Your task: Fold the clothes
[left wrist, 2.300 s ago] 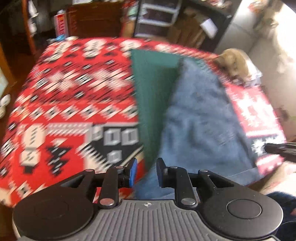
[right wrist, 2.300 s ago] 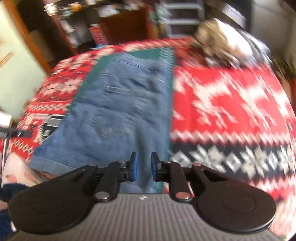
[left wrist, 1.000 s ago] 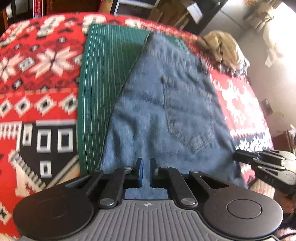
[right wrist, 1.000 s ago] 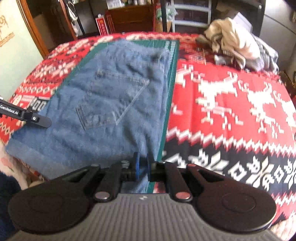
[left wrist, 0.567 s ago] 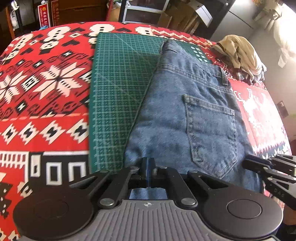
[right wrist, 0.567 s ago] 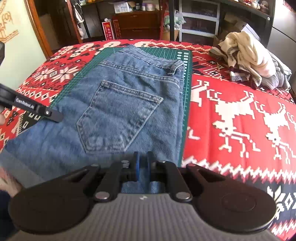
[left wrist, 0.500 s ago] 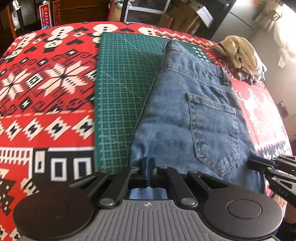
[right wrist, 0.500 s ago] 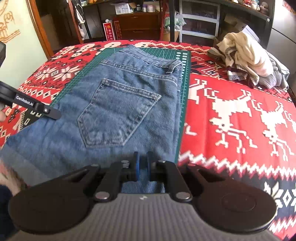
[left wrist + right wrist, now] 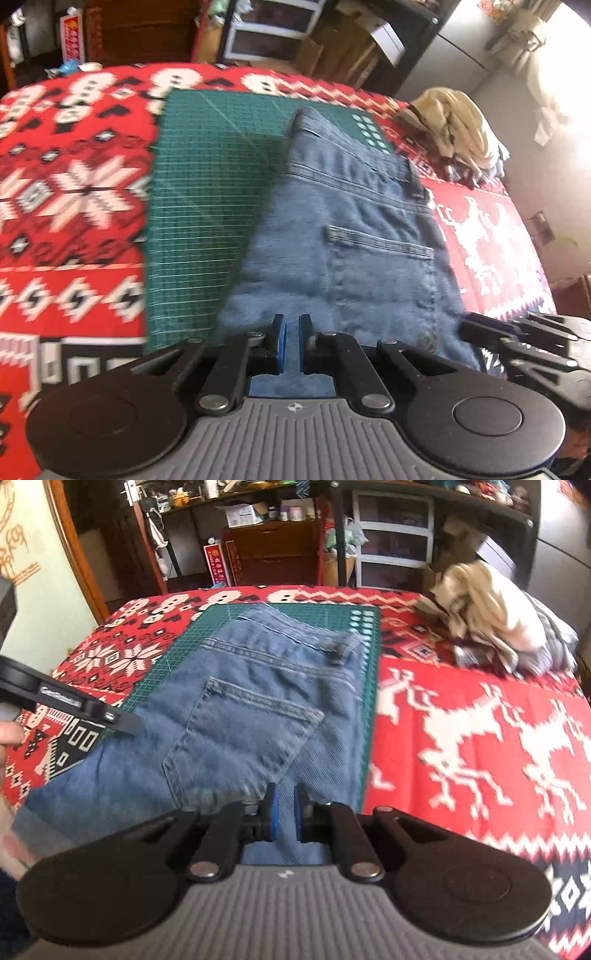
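Observation:
Blue jeans [image 9: 351,240] lie folded lengthwise on a green cutting mat [image 9: 207,192], back pocket up and waistband at the far end. My left gripper [image 9: 292,343] is at the near leg end, its pads a narrow gap apart with denim between them. In the right wrist view the jeans [image 9: 240,720] run along the right side of the mat [image 9: 369,672]. My right gripper [image 9: 285,812] pinches their near right edge the same way. The right gripper's fingers [image 9: 517,343] show at the left view's right edge. A left fingertip [image 9: 122,722] hovers over the jeans' left edge.
A red patterned blanket [image 9: 74,192] covers the whole surface. A pile of loose clothes [image 9: 491,613] sits at the far right corner. Shelves and drawers stand behind the far edge. A person's hand [image 9: 7,734] shows at the left margin.
Both grippers came down to the jeans' near end and closed from wide open. The left pads went fully together, then parted a little. Both views are now blurred and shifted.

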The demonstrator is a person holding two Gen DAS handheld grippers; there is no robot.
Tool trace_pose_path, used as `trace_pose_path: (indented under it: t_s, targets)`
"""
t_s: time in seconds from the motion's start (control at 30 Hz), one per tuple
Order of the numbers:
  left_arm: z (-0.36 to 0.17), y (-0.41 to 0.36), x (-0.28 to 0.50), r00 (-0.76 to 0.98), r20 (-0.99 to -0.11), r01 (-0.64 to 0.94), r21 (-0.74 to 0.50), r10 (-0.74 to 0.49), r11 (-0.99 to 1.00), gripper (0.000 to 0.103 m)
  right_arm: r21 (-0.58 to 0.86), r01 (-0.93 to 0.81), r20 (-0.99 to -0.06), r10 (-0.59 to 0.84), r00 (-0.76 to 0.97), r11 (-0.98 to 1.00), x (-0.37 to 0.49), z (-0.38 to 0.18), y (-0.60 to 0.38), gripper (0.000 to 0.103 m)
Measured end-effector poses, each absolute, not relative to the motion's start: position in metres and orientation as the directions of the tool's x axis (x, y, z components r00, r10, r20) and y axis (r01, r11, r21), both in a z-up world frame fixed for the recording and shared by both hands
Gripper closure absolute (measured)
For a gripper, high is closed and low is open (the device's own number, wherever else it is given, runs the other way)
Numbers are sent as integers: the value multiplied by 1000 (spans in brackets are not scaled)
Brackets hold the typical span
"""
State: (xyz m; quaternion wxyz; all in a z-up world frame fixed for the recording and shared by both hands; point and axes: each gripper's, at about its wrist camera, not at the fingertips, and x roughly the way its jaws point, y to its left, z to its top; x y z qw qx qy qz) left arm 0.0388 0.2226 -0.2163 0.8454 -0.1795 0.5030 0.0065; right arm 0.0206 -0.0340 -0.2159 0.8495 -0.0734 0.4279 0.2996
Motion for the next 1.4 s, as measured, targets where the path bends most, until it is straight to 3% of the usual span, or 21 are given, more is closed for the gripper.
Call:
trace_pose_path:
  t_s: [0.17,0.23,0.83,0.9,1.23,1.4]
  targets:
    - [-228,221,36,484,-862,-170,-259,-149,951,100,135,-558,-782,433,447,819,31,-235,-31,97]
    - [-230,230,28,486,-857,-174,-284,-169,943,100,153,-546,-777,441,449,824,31,-237,-42,103]
    - [-226,249,-33,462,-883,-216,-204,-84,955,100,175,-465,-795,403,453,868,20,-236,-77,103]
    - [-227,251,-39,461,-883,-224,-210,-87,952,100,177,-473,-796,408,446,863,19,-231,-75,95]
    - [-231,265,-49,502,-853,-263,-305,-140,915,100,142,-738,-739,567,363,659,-3,-169,20,94]
    - [-233,274,-55,532,-829,-278,-367,-176,888,100,106,-846,-766,585,266,523,-18,-183,99,94]
